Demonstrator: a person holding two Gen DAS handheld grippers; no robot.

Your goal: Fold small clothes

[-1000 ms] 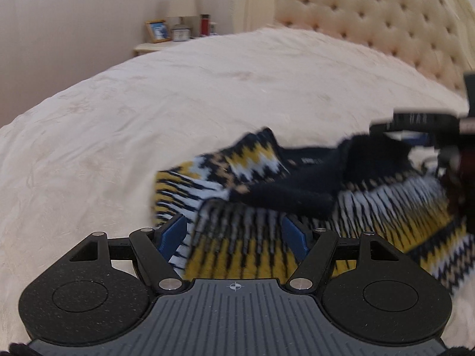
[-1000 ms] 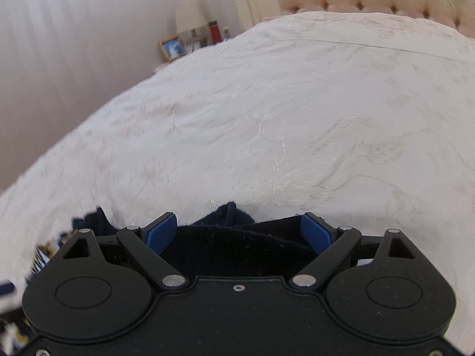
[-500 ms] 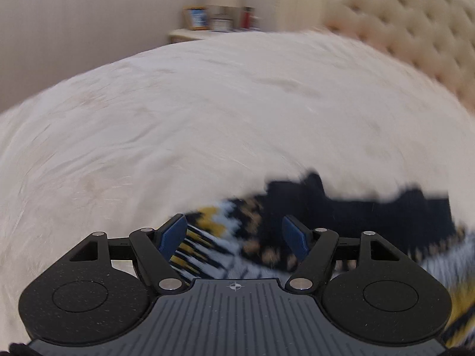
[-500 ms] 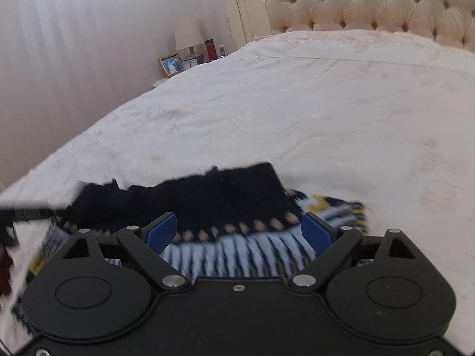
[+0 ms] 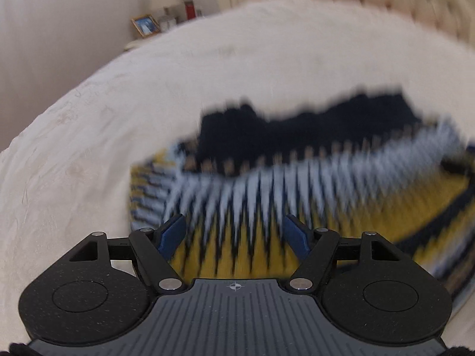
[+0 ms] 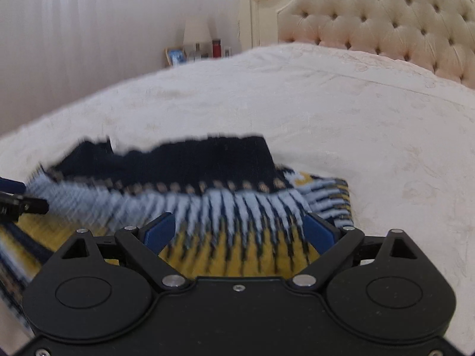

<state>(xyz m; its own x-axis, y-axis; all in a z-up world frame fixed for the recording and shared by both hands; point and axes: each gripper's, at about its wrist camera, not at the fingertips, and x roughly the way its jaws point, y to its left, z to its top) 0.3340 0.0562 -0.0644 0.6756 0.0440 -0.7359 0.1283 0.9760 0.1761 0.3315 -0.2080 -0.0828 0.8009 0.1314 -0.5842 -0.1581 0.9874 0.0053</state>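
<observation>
A knitted sweater [image 5: 297, 184] in navy, white and yellow zigzag lies folded on the cream bedspread [image 5: 89, 163], its navy band along the far edge. My left gripper [image 5: 234, 231] hovers open over the yellow part near the sweater's left end; nothing sits between its blue pads. In the right wrist view the same sweater [image 6: 207, 195] fills the lower middle. My right gripper [image 6: 237, 228] is open wide above its yellow part, toward the right end. The tip of the left gripper [image 6: 12, 198] shows at that view's left edge. Both views are blurred.
The bedspread [image 6: 356, 133] stretches beyond the sweater to a tufted headboard [image 6: 386, 29]. A nightstand [image 6: 196, 53] with a lamp, a photo frame and bottles stands by the curtained wall behind the bed.
The right gripper, which had the navy edge between its jaws, has let it go and pulled back. The sweater now lies folded with the navy band on top. The left gripper swung back over it.
</observation>
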